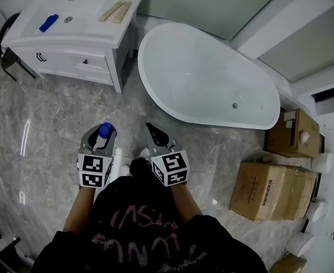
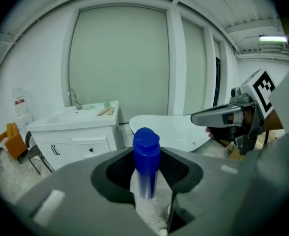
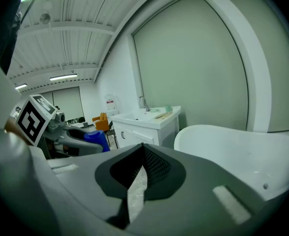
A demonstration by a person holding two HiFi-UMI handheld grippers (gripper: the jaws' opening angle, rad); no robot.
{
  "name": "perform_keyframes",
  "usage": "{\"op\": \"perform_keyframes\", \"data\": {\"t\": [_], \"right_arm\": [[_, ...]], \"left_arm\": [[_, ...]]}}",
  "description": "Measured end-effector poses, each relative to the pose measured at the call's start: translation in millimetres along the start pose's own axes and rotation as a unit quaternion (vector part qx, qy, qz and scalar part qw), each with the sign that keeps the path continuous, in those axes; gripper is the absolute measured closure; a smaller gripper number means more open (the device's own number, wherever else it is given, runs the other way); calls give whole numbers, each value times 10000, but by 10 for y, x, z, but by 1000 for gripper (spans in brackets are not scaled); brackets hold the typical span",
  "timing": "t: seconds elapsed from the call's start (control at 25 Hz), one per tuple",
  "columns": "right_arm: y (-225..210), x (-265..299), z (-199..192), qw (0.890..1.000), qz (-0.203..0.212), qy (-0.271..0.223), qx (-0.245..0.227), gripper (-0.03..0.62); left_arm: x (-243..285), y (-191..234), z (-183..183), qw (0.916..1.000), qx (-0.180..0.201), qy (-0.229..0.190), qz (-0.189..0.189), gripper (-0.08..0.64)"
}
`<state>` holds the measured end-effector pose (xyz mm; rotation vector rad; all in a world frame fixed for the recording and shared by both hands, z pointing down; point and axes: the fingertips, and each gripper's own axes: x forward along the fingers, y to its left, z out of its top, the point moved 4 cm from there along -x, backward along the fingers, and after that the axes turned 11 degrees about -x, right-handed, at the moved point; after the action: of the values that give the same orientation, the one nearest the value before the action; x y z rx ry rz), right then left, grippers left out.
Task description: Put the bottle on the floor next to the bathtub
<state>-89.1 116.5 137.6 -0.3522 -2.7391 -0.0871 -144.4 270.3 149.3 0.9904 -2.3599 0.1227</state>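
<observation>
Head view: I look steeply down from above the left tool [image 1: 100, 134] and right tool [image 1: 154, 134]. Each tool view looks level along its jaws, close up. All three share the bathtub [image 1: 206, 78] and sink counter [image 1: 107, 33].

Blue-capped bottle [image 1: 104, 130] gripped by left gripper [image 1: 101, 137] over marble floor [image 1: 53, 124] — right gripper [image 1: 155, 136] just beside it; white bathtub [image 1: 206, 78] beyond, vanity [image 1: 75, 36] upper left.

You've got an L gripper [image 1: 98, 136] & R gripper [image 1: 154, 134], 2 total; 1 bottle [image 2: 146, 159] btwn L jaws; ahead of both jaws, 1 bathtub [image 1: 206, 78], 1 sink cabinet [image 1: 58, 58].
</observation>
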Motion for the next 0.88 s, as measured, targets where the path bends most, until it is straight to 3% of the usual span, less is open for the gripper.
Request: {"op": "perform_keyframes", "data": {"t": [0.4, 0.6, 0.88], "right_arm": [[-624, 378, -40, 9996, 160, 64, 235, 583], [-726, 419, -104, 9990, 173, 80, 397, 583], [-810, 405, -168, 9966, -197, -57, 796, 583]], "left_arm": [[737, -92, 328, 9991, 277, 314, -99, 400], [897, -125, 366, 9979, 387, 489, -184, 400], [1011, -147, 446, 9938, 786, 662, -432, 400]]}}
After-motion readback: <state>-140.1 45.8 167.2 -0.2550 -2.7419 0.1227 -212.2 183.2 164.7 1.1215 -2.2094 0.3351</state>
